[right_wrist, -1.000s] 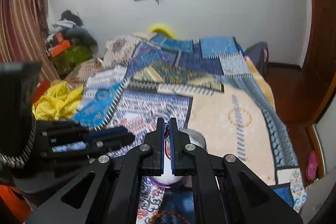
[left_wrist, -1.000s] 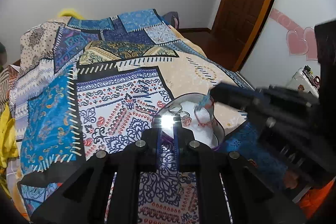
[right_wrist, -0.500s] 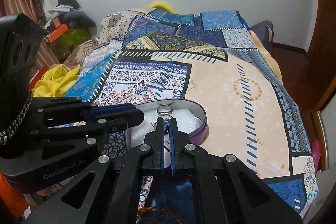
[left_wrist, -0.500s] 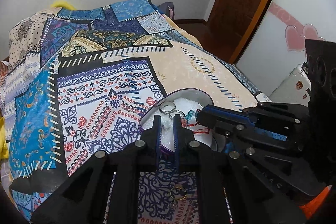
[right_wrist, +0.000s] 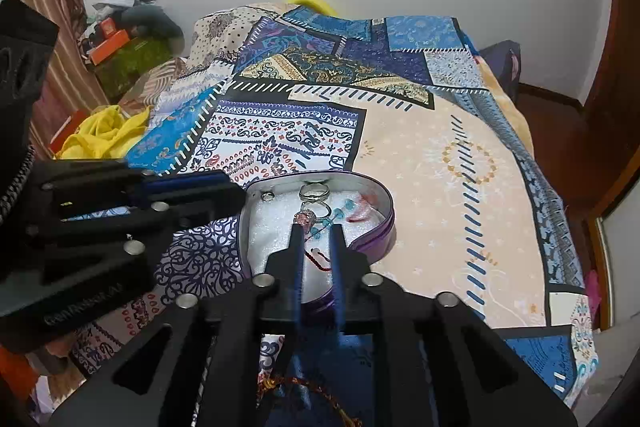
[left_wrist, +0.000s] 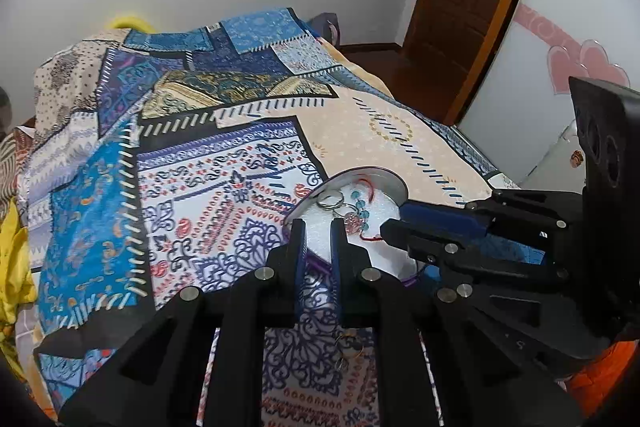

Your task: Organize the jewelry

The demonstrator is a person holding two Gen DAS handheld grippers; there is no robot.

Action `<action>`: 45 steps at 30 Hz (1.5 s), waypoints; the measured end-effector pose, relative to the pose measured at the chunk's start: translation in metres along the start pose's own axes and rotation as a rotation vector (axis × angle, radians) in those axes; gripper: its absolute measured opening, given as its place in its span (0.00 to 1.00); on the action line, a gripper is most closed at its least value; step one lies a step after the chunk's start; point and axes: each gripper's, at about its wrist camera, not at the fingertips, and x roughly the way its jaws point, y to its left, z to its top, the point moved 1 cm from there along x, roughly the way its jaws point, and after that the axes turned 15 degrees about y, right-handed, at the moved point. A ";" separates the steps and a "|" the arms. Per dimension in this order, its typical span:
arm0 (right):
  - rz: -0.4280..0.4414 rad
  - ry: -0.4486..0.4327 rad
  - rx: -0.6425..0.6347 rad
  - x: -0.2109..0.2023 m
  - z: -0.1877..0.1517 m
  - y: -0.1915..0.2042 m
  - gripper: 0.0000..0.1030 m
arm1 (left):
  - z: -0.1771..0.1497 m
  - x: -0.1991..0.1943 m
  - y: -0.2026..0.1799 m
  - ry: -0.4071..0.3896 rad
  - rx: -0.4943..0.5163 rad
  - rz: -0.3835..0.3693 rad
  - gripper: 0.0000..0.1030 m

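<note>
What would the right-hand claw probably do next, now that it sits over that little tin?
Probably lift straight back out. The right gripper is open above the tin, and the beaded piece with red cord lies on the white padding beside the silver ring, apparently released. More jewelry waits on the bedspread.

Rings [right_wrist: 315, 191], beaded bracelet [right_wrist: 338, 215] inside tin [right_wrist: 376, 227]

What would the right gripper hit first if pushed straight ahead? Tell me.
Most likely the beaded jewelry lying on the white padding inside the purple tin. The right gripper is open just above it, and depth is hard to judge.
</note>
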 end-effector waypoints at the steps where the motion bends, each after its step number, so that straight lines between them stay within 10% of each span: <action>1: -0.006 -0.005 0.000 -0.002 0.000 0.001 0.20 | -0.001 -0.004 0.001 -0.005 -0.001 0.005 0.10; 22: -0.097 -0.131 0.007 -0.063 -0.018 0.012 0.32 | -0.040 -0.072 -0.016 -0.096 0.018 0.046 0.31; 45: -0.109 -0.002 0.125 -0.046 -0.099 -0.012 0.32 | -0.080 -0.025 -0.055 0.059 0.053 -0.012 0.32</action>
